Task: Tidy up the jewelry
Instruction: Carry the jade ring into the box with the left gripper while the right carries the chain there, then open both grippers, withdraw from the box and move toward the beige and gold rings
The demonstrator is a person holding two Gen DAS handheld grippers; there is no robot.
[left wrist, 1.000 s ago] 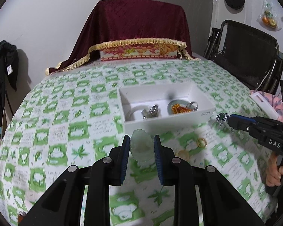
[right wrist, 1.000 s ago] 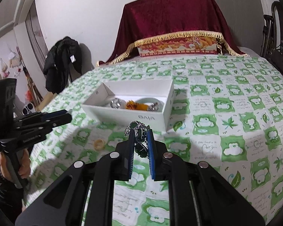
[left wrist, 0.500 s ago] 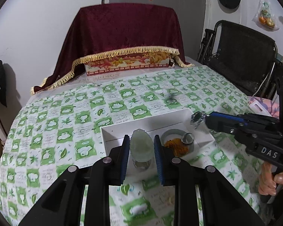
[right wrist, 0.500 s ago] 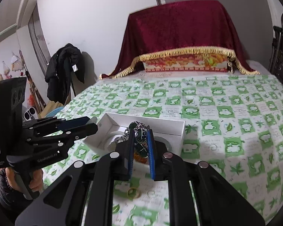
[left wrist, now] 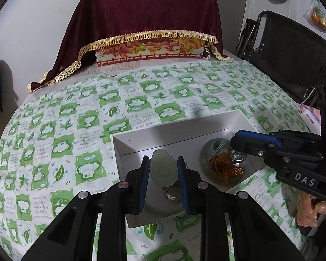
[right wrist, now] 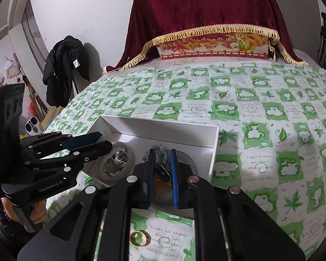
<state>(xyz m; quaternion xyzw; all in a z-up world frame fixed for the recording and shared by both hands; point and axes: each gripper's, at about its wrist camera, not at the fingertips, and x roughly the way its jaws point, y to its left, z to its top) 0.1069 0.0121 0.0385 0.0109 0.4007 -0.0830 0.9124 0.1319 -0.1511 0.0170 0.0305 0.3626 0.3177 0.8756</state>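
A pale green jade pendant (left wrist: 163, 170) stands pinched between the blue pads of my left gripper (left wrist: 163, 159), which hangs over the left half of the white box (left wrist: 173, 133). My right gripper (right wrist: 162, 153) is shut on a dark green pendant with a silver chain (right wrist: 162, 165), above the right half of the box (right wrist: 163, 128). Inside lie amber beads (left wrist: 225, 169) within a grey bangle (left wrist: 206, 150), and a silver piece (right wrist: 118, 158) within a pale bangle. Each gripper shows in the other's view: the right one (left wrist: 235, 140), the left one (right wrist: 103, 140).
A gold ring (right wrist: 139, 238) lies on the green-and-white checked tablecloth (right wrist: 260, 130) in front of the box. A maroon-draped box (left wrist: 150, 21) stands at the table's far edge. A black chair (left wrist: 289, 50) is at the right, and a hand (left wrist: 308, 211) grips the right handle.
Both grippers have travelled forward with their pendants, from in front of the box to above its inside. The jaws have stayed shut.
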